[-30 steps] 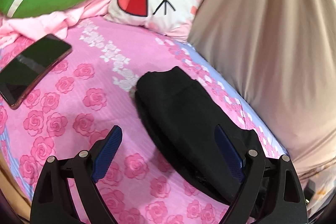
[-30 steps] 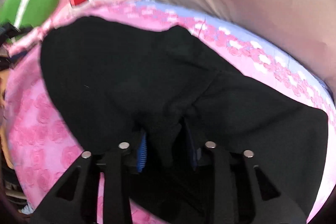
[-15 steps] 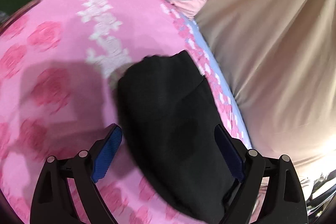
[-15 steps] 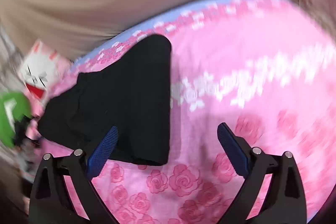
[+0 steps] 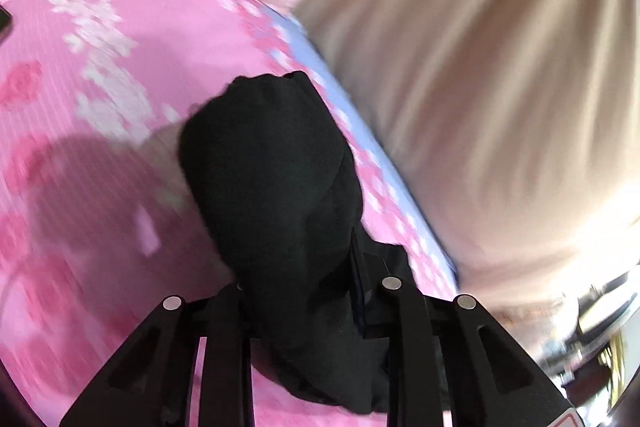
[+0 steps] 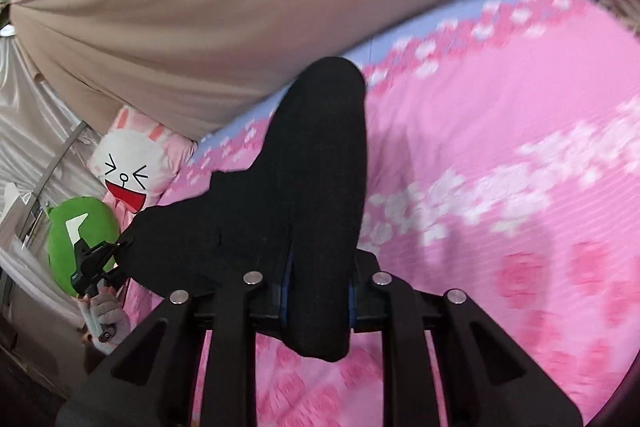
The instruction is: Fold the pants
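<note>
Black pants [image 5: 272, 163] lie as a long folded strip on the pink rose sheet [image 5: 100, 87]. In the left wrist view my left gripper [image 5: 298, 267] is closing on their near end, and the cloth bunches up between the jaws and hides the pads. In the right wrist view the other end of the pants [image 6: 320, 155] runs between the jaws of my right gripper [image 6: 320, 283], which is closing too. Its blue pads [image 6: 286, 283] press on the cloth from both sides. The left gripper [image 6: 120, 247] shows at the far left, in a gloved hand [image 6: 108, 315].
A beige draped cloth [image 6: 240, 7] rises along the far side of the bed. A rabbit-face pillow [image 6: 128, 163] and a green cushion [image 6: 80, 227] lie at the head end. A dark phone [image 5: 4, 23] peeks in at the left edge. The sheet [image 6: 500, 131] spreads wide to the right.
Both grippers stood open half a second ago and now have their jaws closed in on the pants. The left one came forward over its end; the right one swung round to the other end.
</note>
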The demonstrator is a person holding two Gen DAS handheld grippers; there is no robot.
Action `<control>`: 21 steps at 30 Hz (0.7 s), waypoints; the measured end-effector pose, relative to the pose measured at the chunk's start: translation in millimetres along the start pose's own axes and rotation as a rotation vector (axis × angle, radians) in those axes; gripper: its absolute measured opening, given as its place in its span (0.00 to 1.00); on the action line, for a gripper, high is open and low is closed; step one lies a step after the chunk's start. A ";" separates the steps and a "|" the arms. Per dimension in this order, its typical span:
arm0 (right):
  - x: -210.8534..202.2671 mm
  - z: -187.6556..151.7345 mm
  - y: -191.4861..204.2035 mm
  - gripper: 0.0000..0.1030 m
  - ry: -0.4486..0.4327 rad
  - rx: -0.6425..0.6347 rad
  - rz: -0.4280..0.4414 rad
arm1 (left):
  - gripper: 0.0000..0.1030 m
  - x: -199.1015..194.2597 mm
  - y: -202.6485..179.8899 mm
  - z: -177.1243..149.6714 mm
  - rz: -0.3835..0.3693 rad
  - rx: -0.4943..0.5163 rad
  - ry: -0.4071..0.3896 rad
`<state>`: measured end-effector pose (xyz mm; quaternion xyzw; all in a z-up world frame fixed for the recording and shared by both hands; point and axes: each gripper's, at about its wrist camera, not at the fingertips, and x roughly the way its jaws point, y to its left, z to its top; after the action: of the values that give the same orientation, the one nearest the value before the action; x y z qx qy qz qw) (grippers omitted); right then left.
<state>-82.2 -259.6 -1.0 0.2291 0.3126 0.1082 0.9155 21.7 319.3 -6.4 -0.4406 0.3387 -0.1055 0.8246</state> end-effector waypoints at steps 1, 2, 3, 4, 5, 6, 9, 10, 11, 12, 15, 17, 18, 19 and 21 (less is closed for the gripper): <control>-14.4 -2.6 -12.8 0.17 -0.016 0.008 -0.042 | 0.21 1.8 -7.9 -11.3 0.001 0.022 0.026; -18.8 -4.8 -24.3 0.18 -0.018 0.025 -0.066 | 0.21 5.8 -14.3 -22.4 0.011 0.043 0.053; -22.0 -8.0 -39.5 0.18 -0.015 0.048 -0.101 | 0.21 12.4 -20.0 -36.8 0.025 0.065 0.085; -23.8 -13.6 -54.1 0.21 -0.008 0.069 -0.134 | 0.21 18.2 -21.3 -48.3 0.038 0.066 0.102; -20.6 -22.5 -68.3 0.30 0.014 0.065 -0.192 | 0.21 22.4 -20.7 -57.2 0.057 0.065 0.103; -17.9 -28.4 -72.6 0.34 0.027 0.037 -0.275 | 0.21 24.8 -18.1 -64.4 0.097 0.069 0.080; -29.4 -37.7 -56.3 0.42 -0.027 -0.076 -0.447 | 0.24 27.8 0.2 -66.7 0.081 -0.002 0.058; -36.7 -37.8 -36.4 0.50 -0.066 -0.132 -0.386 | 0.24 27.5 5.2 -66.6 0.061 -0.024 0.057; -40.8 -38.3 -22.5 0.68 -0.083 -0.179 -0.352 | 0.26 27.4 7.4 -66.9 0.056 -0.031 0.056; -39.8 -39.1 -4.6 0.76 -0.093 -0.239 -0.325 | 0.28 27.9 6.9 -67.9 0.068 -0.019 0.050; -6.2 -48.2 55.0 0.86 -0.039 -0.438 -0.250 | 0.30 27.5 -1.1 -74.0 0.101 0.027 0.020; 27.1 -58.4 81.9 0.86 0.037 -0.502 -0.188 | 0.30 29.7 -3.2 -73.6 0.102 0.035 0.012; 42.7 -63.0 89.1 0.86 0.070 -0.524 -0.171 | 0.31 28.5 -2.1 -72.6 0.099 0.034 0.012; 58.3 -67.6 95.5 0.86 0.101 -0.549 -0.166 | 0.31 28.1 -1.1 -72.3 0.092 0.031 0.011; 92.5 -75.1 102.7 0.71 0.161 -0.598 -0.204 | 0.31 29.3 3.8 -69.3 0.078 0.023 0.013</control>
<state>-62.3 -112.1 -51.8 -0.0916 0.3598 0.1206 0.9207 -2.0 262.3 -49.6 -0.4169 0.3598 -0.0799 0.8309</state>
